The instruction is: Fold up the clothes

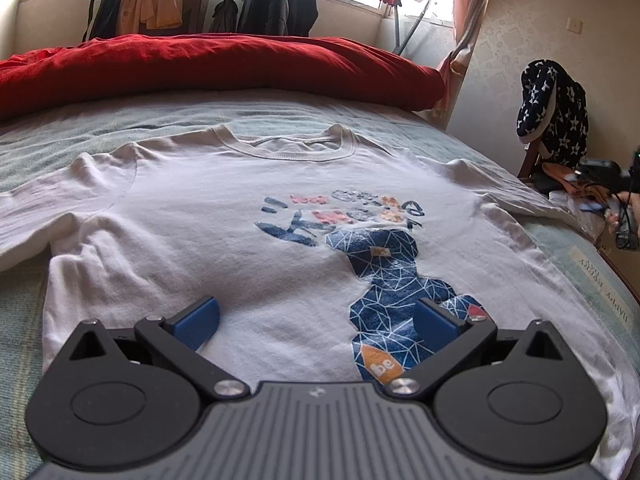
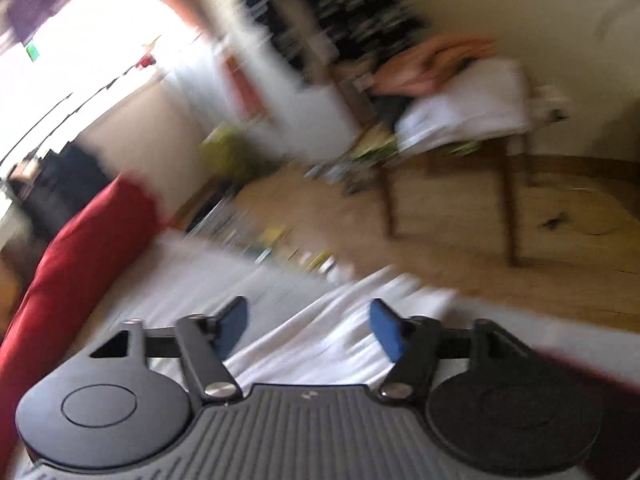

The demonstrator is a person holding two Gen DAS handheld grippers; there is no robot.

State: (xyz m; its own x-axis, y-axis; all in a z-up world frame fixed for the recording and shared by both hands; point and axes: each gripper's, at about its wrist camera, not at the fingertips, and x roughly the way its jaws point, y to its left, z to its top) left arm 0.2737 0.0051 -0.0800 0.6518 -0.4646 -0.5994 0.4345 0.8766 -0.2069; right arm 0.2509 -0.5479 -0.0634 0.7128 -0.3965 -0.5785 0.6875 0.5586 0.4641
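A white T-shirt (image 1: pixel 224 216) lies spread flat, front up, on the bed (image 1: pixel 100 132), collar toward the far side and hem near the camera. Both sleeves are extended to left and right. Its bottom hem is hidden behind the gripper body.

The left gripper (image 1: pixel 316 320) hovers over the shirt's near portion, jaws released and wide apart; nothing is between the blue pads (image 1: pixel 200 322), and contact with the fabric cannot be confirmed. The right gripper (image 2: pixel 308 330) appears in a heavily blurred, tilted view. Its jaws stand apart and grasp nothing; white cloth (image 2: pixel 320 340) lies below and between the fingers, apparently the same shirt, though the blur prevents confirmation.

Surroundings: a red quilt (image 1: pixel 224 68) is bunched across the far side of the bed. Beyond it, dark jackets (image 1: pixel 276 0) hang at the window, with orange cloths (image 1: pixel 160 8) draped to the left. To the right stands a chair (image 1: pixel 532 156) carrying a dark star-patterned garment (image 1: pixel 556 108), with assorted clutter on its seat. A curtain (image 1: pixel 468 20) hangs at the far right corner. Nothing rests on the shirt.

Writing: the shirt print shows a blue geometric bear (image 1: pixel 396 288) with an orange tag reading "be". Lettering above the bear is inverted and not legible. The sheet's right edge reads "HAPPY EVERY", seen upside down.
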